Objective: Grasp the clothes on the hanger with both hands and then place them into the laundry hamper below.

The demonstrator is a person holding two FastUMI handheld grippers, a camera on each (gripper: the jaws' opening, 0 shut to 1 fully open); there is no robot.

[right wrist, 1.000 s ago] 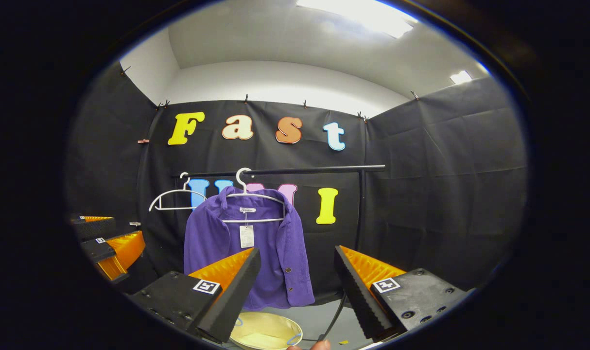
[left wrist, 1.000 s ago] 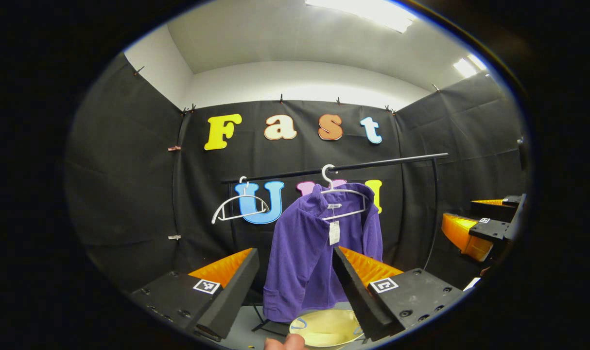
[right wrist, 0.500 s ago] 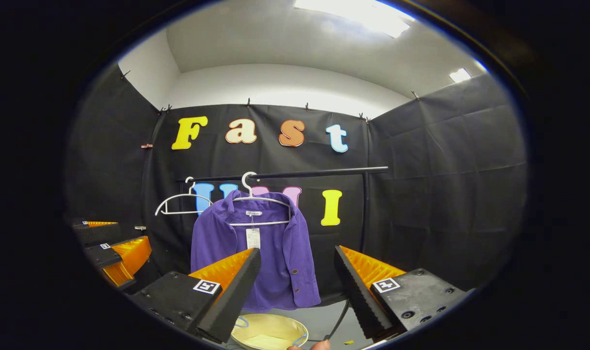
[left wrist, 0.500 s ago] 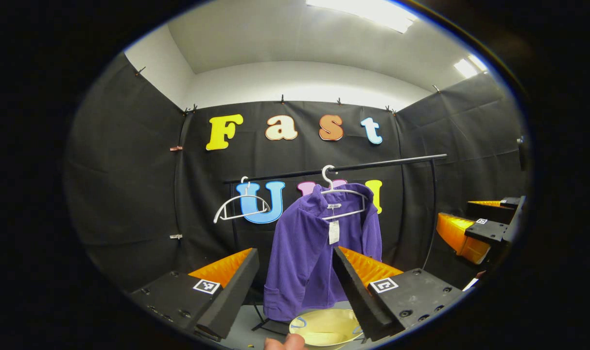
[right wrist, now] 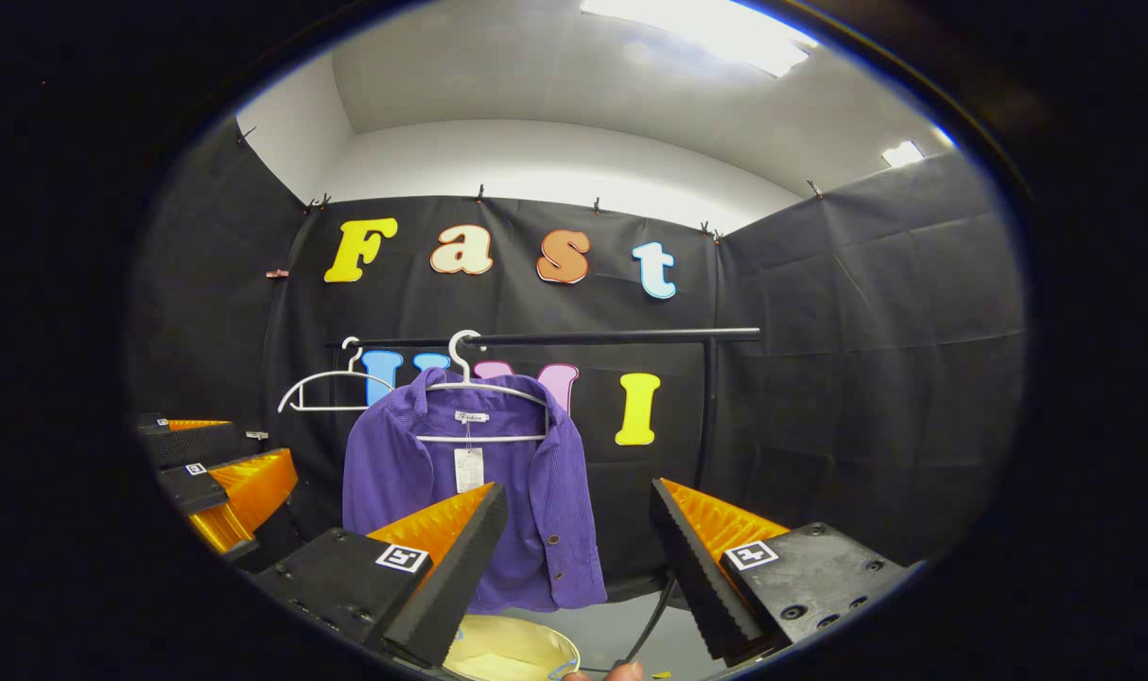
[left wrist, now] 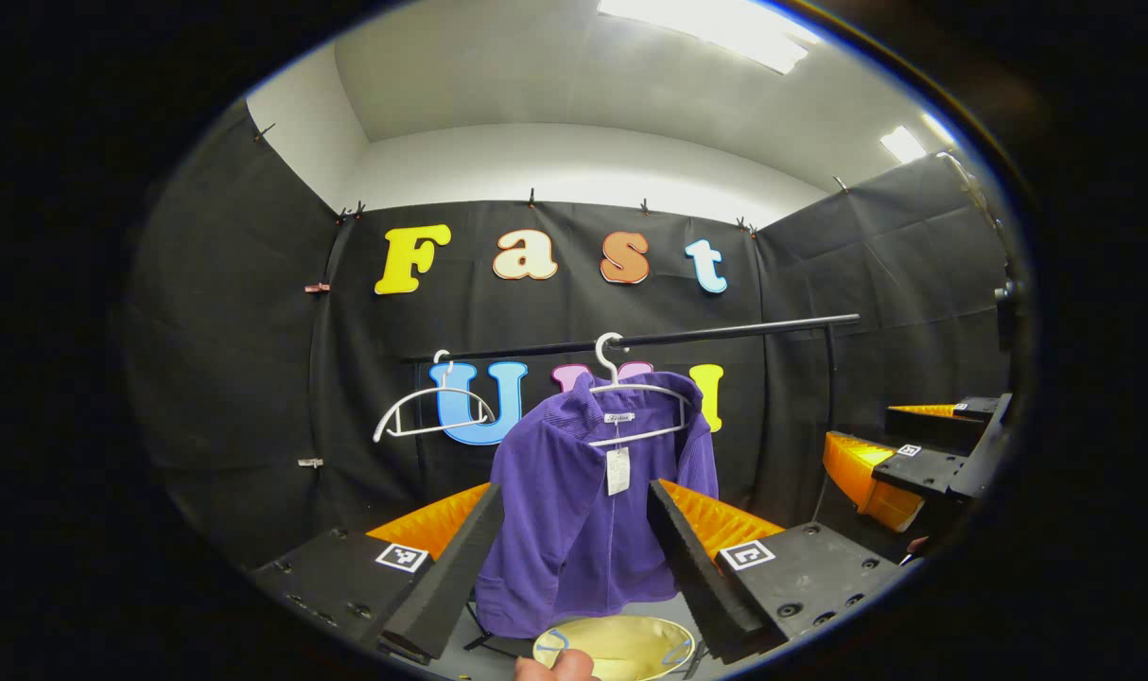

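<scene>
Black cloth walls (left wrist: 252,359) enclose the booth on three sides, with a white wall and a grey ceiling above them and bright ceiling light panels (right wrist: 697,28) overhead. A black clothes rail (left wrist: 687,333) runs across the back wall, and its upright post (right wrist: 704,407) stands out clearly in the right gripper view. The purple jacket (left wrist: 583,511) hangs on a white hanger (left wrist: 631,388) hooked over the rail, open at the front with a paper tag (left wrist: 617,470) dangling from the collar; the right gripper view adds the buttons down its front edge. An empty white hanger (left wrist: 432,411) hangs beside it on the same rail. Directly below the jacket sits the yellow laundry hamper (left wrist: 617,645) on a grey floor (right wrist: 621,624), its round mouth open. The left gripper (left wrist: 574,549) has its fingers spread wide, nothing between them, and frames the jacket's lower half from a distance. The right gripper (right wrist: 579,549) is likewise spread and empty, aimed a little to the side of the jacket, toward the rail post. The left gripper view also catches the right gripper at its far edge, and the right gripper view catches the left one in the same way. A fingertip (left wrist: 555,668) of the holding hand shows at the bottom of the left gripper view, and a thin black cable (right wrist: 652,615) trails across the floor in the right gripper view.
</scene>
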